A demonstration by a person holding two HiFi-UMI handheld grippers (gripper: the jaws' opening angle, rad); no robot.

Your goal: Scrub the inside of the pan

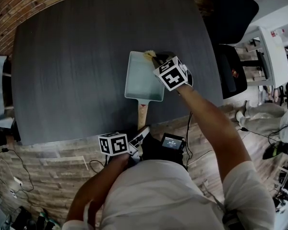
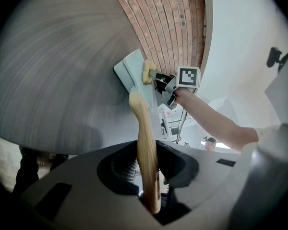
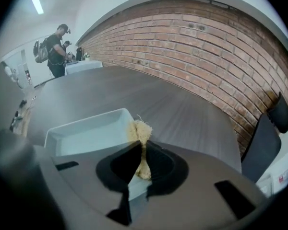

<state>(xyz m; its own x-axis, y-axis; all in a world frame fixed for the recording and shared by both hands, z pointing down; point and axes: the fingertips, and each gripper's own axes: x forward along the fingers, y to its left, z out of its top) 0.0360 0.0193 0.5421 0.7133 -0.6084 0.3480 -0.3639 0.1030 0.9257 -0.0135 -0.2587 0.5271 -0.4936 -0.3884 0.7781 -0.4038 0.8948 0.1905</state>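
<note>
**A:** Dark grey wood-grain table point(image 1: 77, 66) under everything. Nearest its front edge?

**B:** Left gripper point(image 1: 140, 134), just off that edge. Jaws partly closed, clamped on the end of 1 wooden handle point(image 1: 143, 111).

**A:** And past the handle?

**B:** Pale blue rectangular pan point(image 1: 139, 80), flat on the table, open side up, joined to that handle.

**A:** At the pan's far end?

**B:** Right gripper point(image 1: 158, 60), over the far right corner. Jaws nearly together, pinched on 1 yellowish scrubber point(image 3: 140, 131). Tuft up against the inside of the rim at that corner.

**A:** Down on the pan's floor too?

**B:** Cannot tell; hidden behind the gripper's own body.

**A:** Beyond the table?

**B:** Red brick wall point(image 3: 206, 47), 1 black chair point(image 3: 266, 133) beside it, and 1 person point(image 3: 55, 49) standing well apart at the room's far end.
</note>
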